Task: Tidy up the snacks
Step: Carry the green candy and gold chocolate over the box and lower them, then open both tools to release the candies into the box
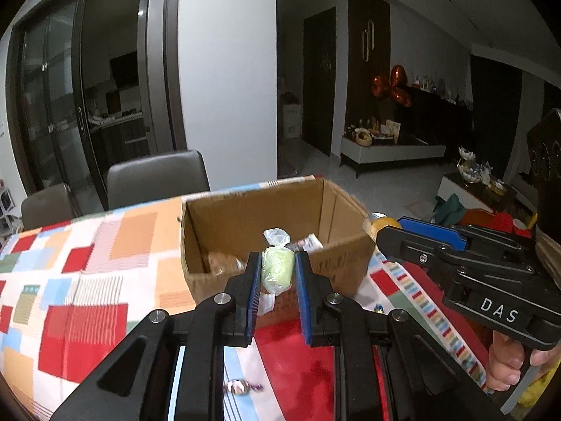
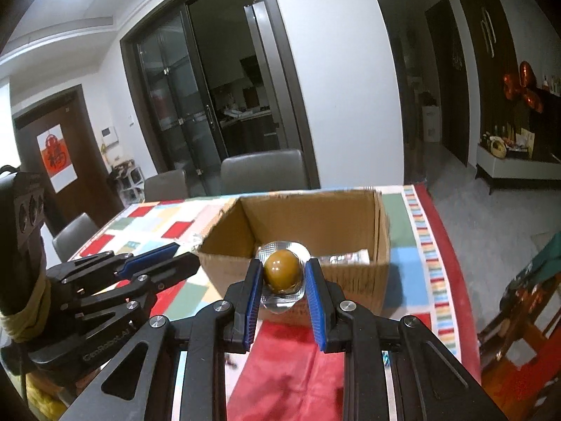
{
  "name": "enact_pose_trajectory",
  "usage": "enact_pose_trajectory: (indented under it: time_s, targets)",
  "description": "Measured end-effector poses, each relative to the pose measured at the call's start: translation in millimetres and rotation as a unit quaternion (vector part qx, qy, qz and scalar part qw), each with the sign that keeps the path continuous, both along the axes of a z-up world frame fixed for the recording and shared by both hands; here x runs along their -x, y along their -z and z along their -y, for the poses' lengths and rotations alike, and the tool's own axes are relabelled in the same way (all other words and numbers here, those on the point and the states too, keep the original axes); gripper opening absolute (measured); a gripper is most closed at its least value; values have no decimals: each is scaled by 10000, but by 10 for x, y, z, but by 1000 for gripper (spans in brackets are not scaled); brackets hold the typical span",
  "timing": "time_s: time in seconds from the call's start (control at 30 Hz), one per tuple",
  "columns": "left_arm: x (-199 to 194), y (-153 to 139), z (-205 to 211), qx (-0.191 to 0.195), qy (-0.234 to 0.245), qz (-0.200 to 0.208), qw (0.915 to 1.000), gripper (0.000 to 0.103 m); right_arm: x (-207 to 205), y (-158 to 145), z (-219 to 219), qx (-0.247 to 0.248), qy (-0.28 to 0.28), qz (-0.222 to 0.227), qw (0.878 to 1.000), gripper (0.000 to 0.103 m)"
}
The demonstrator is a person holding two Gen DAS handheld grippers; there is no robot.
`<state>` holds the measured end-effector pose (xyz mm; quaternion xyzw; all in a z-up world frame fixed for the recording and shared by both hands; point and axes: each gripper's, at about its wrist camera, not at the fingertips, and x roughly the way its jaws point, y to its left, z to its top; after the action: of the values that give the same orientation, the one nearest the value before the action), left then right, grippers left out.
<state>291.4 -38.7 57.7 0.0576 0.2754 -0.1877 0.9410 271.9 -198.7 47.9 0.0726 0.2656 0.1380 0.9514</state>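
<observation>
My left gripper is shut on a pale green candy in a clear twisted wrapper, held above the table just short of the open cardboard box. My right gripper is shut on a brown ball snack in a silver foil pack, in front of the same cardboard box. Inside the box lie a few wrapped snacks, partly hidden by its near wall. Each gripper shows in the other's view: the right gripper at the right, the left gripper at the left.
A patchwork tablecloth in red, orange and white covers the table. A small wrapped candy lies on it under my left gripper. Grey chairs stand behind the table. A person's fingers hold the right gripper's handle.
</observation>
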Motion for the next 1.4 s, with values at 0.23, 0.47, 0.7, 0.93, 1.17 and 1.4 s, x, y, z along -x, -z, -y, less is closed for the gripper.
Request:
enact_pose_trajectory:
  time_s: [0.23, 0.47, 0.7, 0.93, 1.17, 1.4]
  targets:
    - [-292, -88, 33, -33, -84, -44, 9999, 20, -265, -129, 47, 56, 94, 69, 9999, 26]
    - [-613, -17, 84, -149, -239, -230, 9993, 20, -580, -121, 65, 144, 133, -98, 9998, 26]
    - [-813, 100, 142, -268, -345, -407, 9982, 20, -776, -31, 73, 210, 196, -269, 9992, 26]
    - [-930, 163, 204, -404, -435, -493, 9970, 26, -933, 64, 54, 271, 288, -470, 9981, 27]
    - [-805, 129, 185, -499, -487, -284, 9972, 41, -851, 47, 24, 232, 364, -417, 9982, 42]
    - [-611, 88, 68, -395, -628, -318, 9967, 42, -630, 9, 71, 186, 518, -358, 9978, 43]
